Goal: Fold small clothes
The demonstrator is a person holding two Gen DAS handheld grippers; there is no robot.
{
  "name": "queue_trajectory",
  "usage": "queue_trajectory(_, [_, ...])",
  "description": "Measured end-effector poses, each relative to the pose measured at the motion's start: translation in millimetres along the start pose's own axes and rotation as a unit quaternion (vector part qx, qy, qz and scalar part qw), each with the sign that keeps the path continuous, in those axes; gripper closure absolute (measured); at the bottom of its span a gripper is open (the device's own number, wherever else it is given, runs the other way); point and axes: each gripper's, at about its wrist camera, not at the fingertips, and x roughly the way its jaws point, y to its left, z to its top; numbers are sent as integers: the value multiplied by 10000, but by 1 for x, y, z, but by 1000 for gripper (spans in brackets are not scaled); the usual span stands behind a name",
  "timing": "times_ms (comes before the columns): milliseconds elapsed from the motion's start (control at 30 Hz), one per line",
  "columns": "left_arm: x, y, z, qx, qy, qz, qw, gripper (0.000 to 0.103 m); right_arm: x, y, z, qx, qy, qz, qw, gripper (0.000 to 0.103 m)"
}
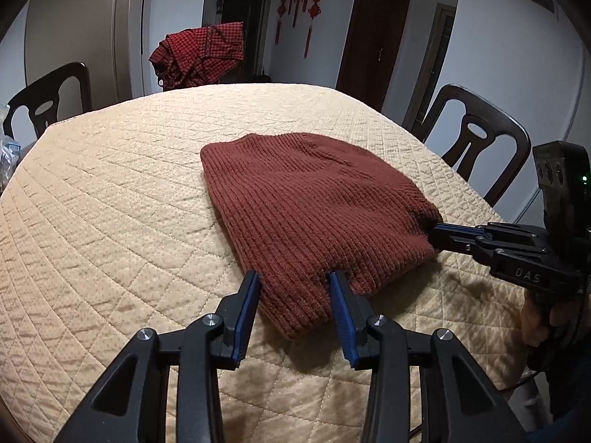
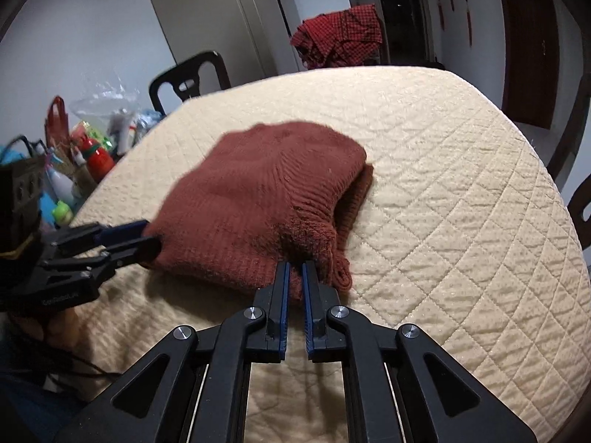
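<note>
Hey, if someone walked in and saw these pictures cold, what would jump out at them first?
The rust-red knitted garment lying on the cream quilted table cover, roughly mid-table. Both grippers meet its near edge: the left gripper straddles the hem with its jaws apart, and the right gripper is pinched shut on a corner. Behind the table's far edge, a red checked cloth is heaped up.

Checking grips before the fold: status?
Right claw shut on sweater edge. Left claw straddles near hem, pads apart, not pinching. Quilted table cover unobstructed around it.
</note>
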Motion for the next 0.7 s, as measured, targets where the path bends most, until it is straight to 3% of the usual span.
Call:
queue_trajectory(33, [-2, 1, 1, -9, -23, 0, 10000, 60, -7, -1, -1, 45, -74, 61, 9999, 96])
queue_trajectory(133, [-6, 4, 7, -9, -152, 95, 9998, 60, -16, -4, 4, 224, -295, 284, 9989, 83])
queue_trajectory(167, [-7, 6, 9, -38, -183, 108, 9998, 60, -18, -6, 6, 262, -347, 297, 9986, 77])
queue_trajectory(200, [-7, 8, 11, -87, -208, 132, 9997, 60, -18, -7, 8, 295, -387, 264, 9985, 65])
queue_trajectory(267, [-6, 12, 16, -178, -235, 162, 9994, 60, -16, -9, 11, 394, -449, 163, 9981, 56])
queue_trajectory(600, [8, 22, 33, -352, -255, 167, 9989, 60, 8, -19, 29, 658, -330, 251, 9970, 55])
queue_trajectory(700, [18, 27, 34, -461, -194, 6, 9987, 55, 26, -32, 33, 868, -113, 416, 9953, 51])
